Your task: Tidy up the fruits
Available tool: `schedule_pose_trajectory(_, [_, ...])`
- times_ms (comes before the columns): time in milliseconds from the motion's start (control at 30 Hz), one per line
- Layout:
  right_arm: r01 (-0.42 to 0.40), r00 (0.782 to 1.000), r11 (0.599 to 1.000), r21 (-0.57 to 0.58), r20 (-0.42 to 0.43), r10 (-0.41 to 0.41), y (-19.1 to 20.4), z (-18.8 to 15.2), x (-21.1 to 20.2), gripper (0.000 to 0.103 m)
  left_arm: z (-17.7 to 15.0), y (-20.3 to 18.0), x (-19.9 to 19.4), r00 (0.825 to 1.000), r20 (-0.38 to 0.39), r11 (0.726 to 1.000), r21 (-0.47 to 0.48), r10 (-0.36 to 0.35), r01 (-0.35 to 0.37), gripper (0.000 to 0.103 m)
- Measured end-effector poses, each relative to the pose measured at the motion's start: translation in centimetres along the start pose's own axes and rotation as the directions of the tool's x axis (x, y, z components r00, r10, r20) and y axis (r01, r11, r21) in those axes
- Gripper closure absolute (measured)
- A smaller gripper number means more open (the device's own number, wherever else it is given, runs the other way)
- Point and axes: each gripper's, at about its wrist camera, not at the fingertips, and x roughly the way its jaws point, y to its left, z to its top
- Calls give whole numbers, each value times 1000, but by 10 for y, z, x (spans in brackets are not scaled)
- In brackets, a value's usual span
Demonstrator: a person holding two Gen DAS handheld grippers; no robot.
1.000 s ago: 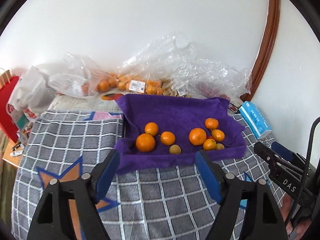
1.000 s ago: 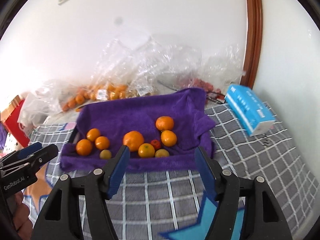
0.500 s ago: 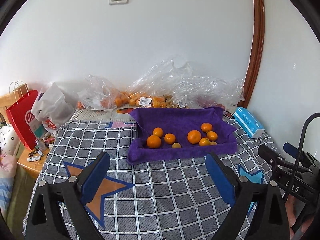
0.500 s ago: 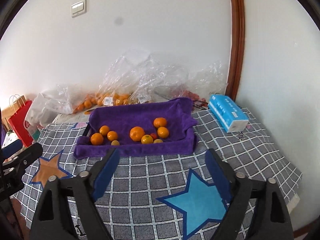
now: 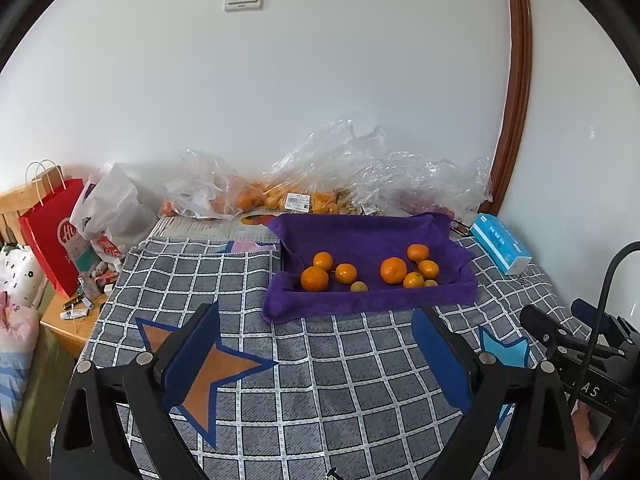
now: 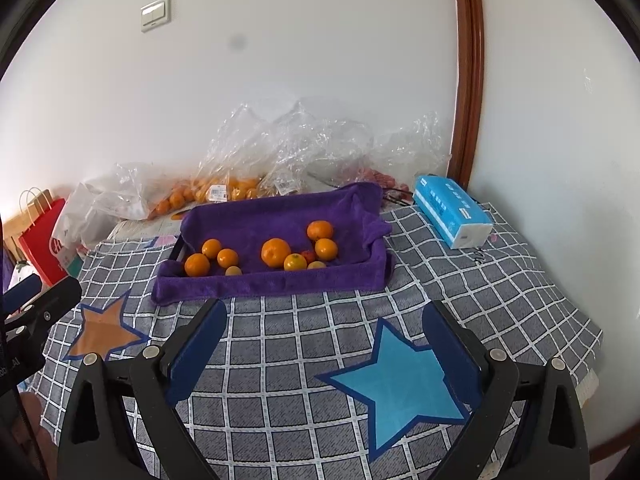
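Where purple towel (image 6: 280, 280) lines tray: oranges (image 6: 276, 252) in two loose clusters.

Orange fruits (image 6: 275, 252) on a purple towel (image 6: 280, 216), grey checked cloth (image 6: 280, 340) with blue and orange stars, light-blue tissue pack (image 6: 452, 210).

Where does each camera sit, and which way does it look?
Left wrist: on the left gripper, facing the tray and wall; its open fingers show, the right gripper at right.
Right wrist: on the right gripper, facing the tray; its open fingers show, the left gripper at left.
Shared: tray, oranges, tissue pack.
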Motion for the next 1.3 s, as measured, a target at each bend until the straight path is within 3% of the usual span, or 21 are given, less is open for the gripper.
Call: schedule_pose_trajectory(1300, [2,1000,1000,16,10,-2,4,-7,-13,6,-2,7,-9,1000,11,1000,-12,1,-1,6])
